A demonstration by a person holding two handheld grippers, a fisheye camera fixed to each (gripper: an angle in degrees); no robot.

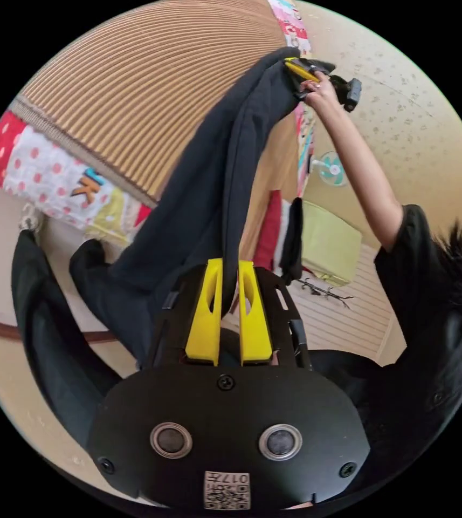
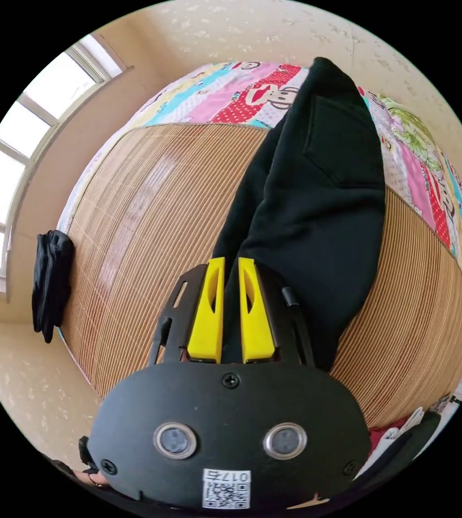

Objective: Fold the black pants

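The black pants (image 1: 204, 205) hang in the air, stretched between my two grippers. In the left gripper view my left gripper (image 1: 229, 264) is shut on one edge of the cloth, its yellow jaws close together. Further up, the right gripper (image 1: 302, 70), held in a person's hand (image 1: 319, 91), pinches the other end. In the right gripper view my right gripper (image 2: 231, 261) is shut on the black pants (image 2: 322, 205), which drape down over the bamboo mat (image 2: 150, 226) of the bed. A back pocket shows on the cloth.
A patterned quilt (image 2: 231, 91) lies under the mat. A folded black garment (image 2: 50, 280) sits at the mat's edge near the window (image 2: 20, 156). A green box (image 1: 330, 243), a small fan (image 1: 330, 168) and another dark garment (image 1: 42, 324) show in the left gripper view.
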